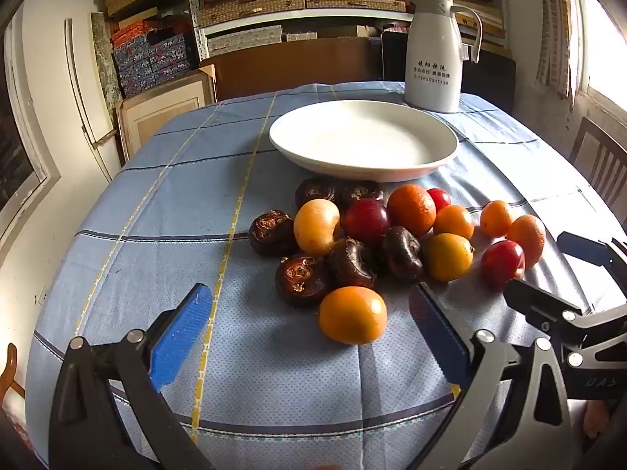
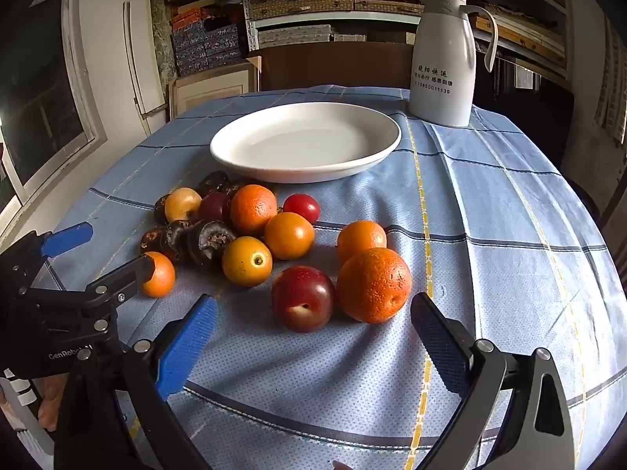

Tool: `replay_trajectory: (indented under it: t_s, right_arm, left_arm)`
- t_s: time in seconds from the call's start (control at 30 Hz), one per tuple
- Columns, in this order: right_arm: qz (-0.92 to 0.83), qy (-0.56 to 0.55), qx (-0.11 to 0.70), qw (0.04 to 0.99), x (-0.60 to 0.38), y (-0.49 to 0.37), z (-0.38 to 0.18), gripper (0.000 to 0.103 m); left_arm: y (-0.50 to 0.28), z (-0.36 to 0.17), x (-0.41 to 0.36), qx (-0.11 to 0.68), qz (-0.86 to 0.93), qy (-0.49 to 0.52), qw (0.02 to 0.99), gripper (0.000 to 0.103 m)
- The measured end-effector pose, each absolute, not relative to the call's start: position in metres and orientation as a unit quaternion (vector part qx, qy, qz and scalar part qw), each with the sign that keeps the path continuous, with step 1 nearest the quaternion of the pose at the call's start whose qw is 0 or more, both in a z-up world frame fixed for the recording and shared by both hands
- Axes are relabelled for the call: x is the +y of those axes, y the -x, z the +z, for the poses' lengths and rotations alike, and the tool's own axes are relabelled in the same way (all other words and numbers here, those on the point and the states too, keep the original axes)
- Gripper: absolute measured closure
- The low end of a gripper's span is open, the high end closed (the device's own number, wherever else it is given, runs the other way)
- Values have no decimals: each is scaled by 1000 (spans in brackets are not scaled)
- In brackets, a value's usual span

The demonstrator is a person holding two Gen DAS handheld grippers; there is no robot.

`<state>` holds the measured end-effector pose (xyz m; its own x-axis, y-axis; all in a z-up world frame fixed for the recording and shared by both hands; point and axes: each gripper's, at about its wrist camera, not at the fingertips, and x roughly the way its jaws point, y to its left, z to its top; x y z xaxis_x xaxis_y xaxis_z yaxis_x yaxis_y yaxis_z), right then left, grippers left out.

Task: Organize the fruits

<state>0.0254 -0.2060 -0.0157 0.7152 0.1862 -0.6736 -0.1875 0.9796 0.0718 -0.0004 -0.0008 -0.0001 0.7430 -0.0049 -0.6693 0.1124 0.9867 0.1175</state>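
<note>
Left gripper (image 1: 309,331): tilted downward over the near edge of the table, jaws spread wide, nothing between the pads. A small orange citrus fruit (image 1: 352,315) lies on the cloth just ahead of the gap, untouched.

Right gripper (image 2: 313,333): same downward tilt, jaws spread wide, released. A red plum (image 2: 303,298) and a large mandarin (image 2: 374,285) sit touching each other just beyond its fingertips, toward 12 o'clock.

Fruit pile (image 1: 376,235): oranges, yellow-orange kumquat-like fruits, red plums and dark brown water chestnuts (image 1: 301,280), clustered on the blue checked tablecloth (image 1: 176,203), none on the dish.

White plate (image 1: 362,139): empty, at 12 o'clock beyond the pile, near it.

White thermos jug (image 1: 435,53): at 1 o'clock behind the plate, printed with small lettering too fine to read fully.

Hidden or cut off: each gripper appears only partly in the other's view, at 3 o'clock in the left view and 9 o'clock in the right; there its fingertip covers part of the small orange citrus fruit. A hand (image 2: 49,403) shows only in part at the lower left edge of the right view. Rear water chestnuts are largely hidden behind other fruit.
</note>
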Motion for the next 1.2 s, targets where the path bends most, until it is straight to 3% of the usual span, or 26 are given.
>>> replay_trajectory:
  t_s: [1.2]
  right_arm:
    - [104, -6, 366, 925, -207, -26, -15, 4]
  left_arm:
    - [-6, -5, 0, 364, -38, -69, 928, 4]
